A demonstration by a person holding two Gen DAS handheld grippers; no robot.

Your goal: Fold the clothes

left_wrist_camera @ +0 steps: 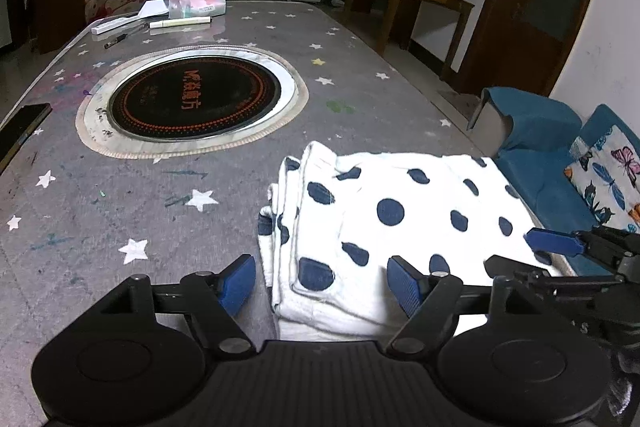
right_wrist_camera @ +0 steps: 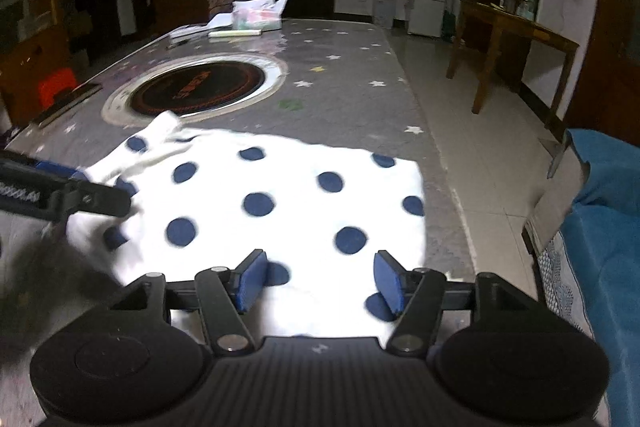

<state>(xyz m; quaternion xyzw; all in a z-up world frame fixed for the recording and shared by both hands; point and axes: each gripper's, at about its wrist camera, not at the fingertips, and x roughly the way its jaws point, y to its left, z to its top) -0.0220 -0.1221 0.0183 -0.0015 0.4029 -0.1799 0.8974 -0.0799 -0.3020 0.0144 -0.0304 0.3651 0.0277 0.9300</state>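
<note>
The white garment with dark blue dots (left_wrist_camera: 400, 211) is lying folded in several layers on the near right part of the tabletop (left_wrist_camera: 160, 211), close to its right edge. The layered edges are showing on its left side.

The left hand-held gripper (left_wrist_camera: 322, 285) is hanging over the near left corner of the garment. Its blue pads are standing apart and are pressing on nothing; the cloth is lying under the gap.

The right hand-held gripper (right_wrist_camera: 320, 281) is hanging over the near edge of the garment, toward its right side. Its pads are also standing apart, and no cloth is clamped between them.

Farther on the tabletop a round black cooktop (left_wrist_camera: 196, 103) is sitting in the grey star-patterned cover. At the far end a tissue pack (left_wrist_camera: 196, 1) is lying. A blue sofa (left_wrist_camera: 552, 163) is standing to the right of the tabletop.
</note>
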